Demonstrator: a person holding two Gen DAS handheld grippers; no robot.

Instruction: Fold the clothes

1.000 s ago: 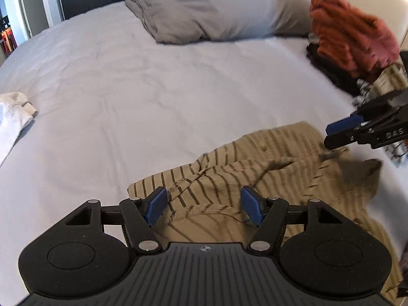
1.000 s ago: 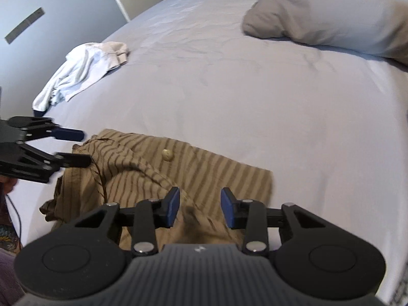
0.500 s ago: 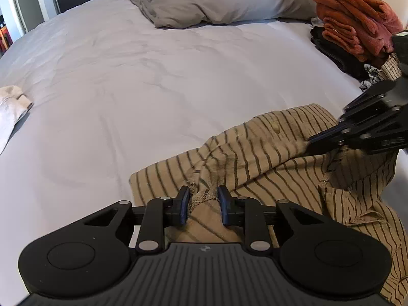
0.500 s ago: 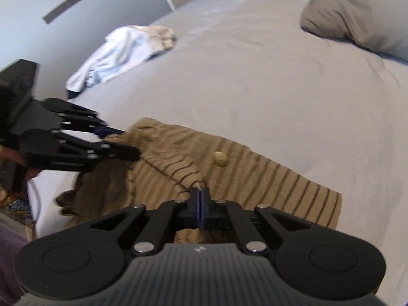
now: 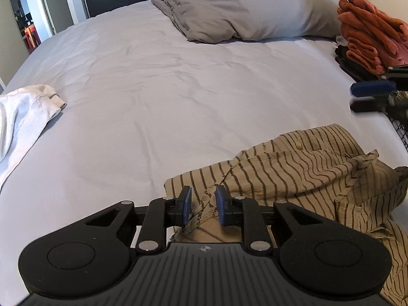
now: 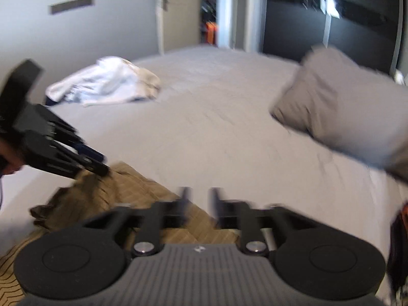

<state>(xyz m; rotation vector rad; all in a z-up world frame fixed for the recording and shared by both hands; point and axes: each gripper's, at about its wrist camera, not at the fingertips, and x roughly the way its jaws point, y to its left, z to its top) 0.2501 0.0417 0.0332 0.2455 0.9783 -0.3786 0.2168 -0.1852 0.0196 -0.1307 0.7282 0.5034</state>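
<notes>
A tan garment with dark stripes (image 5: 306,173) lies crumpled at the near edge of the grey bed (image 5: 153,89). My left gripper (image 5: 204,204) sits at its near hem, jaws closing on a bunched fold of the hem that runs between the blue pads. The right wrist view is blurred by motion. In it my right gripper (image 6: 199,197) hangs above the garment (image 6: 127,196) with its jaws opening and nothing between them. From the left wrist view the right gripper (image 5: 367,98) shows at the far right, off the cloth. The left gripper (image 6: 94,163) touches the garment's far corner.
A white garment (image 5: 20,117) lies crumpled at the bed's left side. A grey pillow (image 5: 242,12) sits at the head. A folded orange stack (image 5: 369,33) rests on dark clothes (image 5: 352,66) at the right. A doorway (image 6: 211,25) opens beyond the bed.
My left jaws closed onto the hem. My right gripper pinched the garment's middle half a second ago, then let go, rose and rolled away; the cloth dropped back flatter.
</notes>
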